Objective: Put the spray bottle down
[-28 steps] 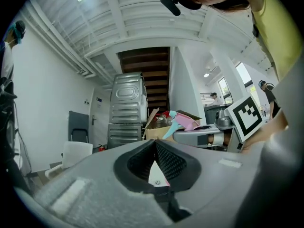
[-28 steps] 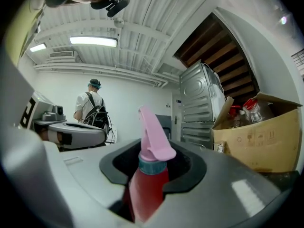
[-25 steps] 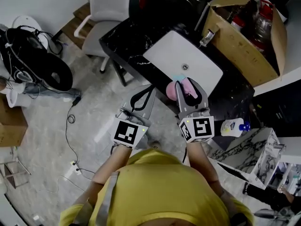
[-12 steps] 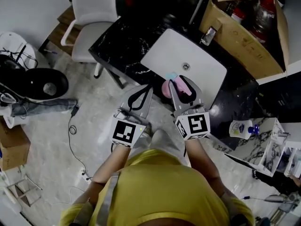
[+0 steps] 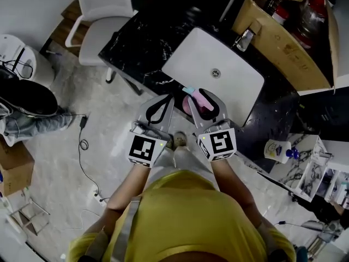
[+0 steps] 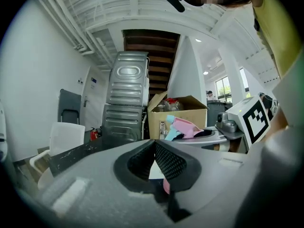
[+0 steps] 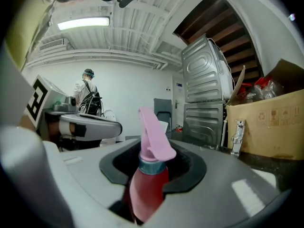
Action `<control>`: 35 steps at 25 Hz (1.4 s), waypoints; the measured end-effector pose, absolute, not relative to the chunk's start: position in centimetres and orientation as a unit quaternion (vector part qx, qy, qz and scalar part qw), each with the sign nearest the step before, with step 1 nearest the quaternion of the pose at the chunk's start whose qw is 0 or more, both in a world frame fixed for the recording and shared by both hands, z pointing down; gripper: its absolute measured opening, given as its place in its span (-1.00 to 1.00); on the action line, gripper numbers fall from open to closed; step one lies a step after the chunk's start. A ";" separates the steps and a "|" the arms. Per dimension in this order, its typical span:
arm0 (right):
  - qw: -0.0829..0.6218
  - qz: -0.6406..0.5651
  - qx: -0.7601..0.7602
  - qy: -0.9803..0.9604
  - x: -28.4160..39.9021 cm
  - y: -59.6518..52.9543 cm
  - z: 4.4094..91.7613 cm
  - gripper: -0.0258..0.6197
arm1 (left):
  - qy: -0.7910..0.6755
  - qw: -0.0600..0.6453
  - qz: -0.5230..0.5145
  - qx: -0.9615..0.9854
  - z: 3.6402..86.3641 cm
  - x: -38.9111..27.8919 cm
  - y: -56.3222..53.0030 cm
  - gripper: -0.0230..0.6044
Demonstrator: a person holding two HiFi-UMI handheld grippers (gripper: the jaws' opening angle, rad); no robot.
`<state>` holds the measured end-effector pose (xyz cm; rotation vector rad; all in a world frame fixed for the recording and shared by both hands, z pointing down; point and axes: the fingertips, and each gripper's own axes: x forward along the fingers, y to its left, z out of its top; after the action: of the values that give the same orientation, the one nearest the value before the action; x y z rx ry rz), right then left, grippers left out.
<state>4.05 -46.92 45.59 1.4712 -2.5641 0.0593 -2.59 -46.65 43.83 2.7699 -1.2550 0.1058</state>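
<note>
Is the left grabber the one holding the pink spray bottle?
No, the pink spray bottle is clamped between the jaws of the right gripper, while the left gripper has its jaws pressed together on nothing.

No words, brands or numbers can be read. The cardboard box (image 7: 271, 127) carries a row of small printed handling pictograms. A wall sign (image 7: 178, 85) is too small to read. Each square marker (image 5: 143, 149) (image 5: 220, 143) shows only a black-and-white pattern.

Seemingly marble floor (image 5: 65, 162), black counter (image 5: 136, 42), white chair (image 5: 103, 21).
</note>
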 end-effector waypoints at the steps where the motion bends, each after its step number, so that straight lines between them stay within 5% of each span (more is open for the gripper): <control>1: 0.095 0.014 0.491 -0.866 3.9 -46.8 45.9 -0.51 | -0.411 0.051 0.038 0.910 44.1 -2.5 -46.7 -0.91; 11: 0.089 0.038 0.474 -0.875 4.7 -47.3 46.7 -0.48 | -0.418 0.063 0.050 0.905 45.4 -1.6 -46.0 -0.91; 35: 0.140 0.071 0.456 -0.876 6.6 -45.2 48.3 0.11 | -0.426 0.062 0.049 0.901 44.7 -0.4 -45.6 -0.91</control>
<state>6.60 -45.24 48.34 1.3165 -2.5325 0.2051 -0.40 -45.64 44.66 2.7241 -1.2887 0.1496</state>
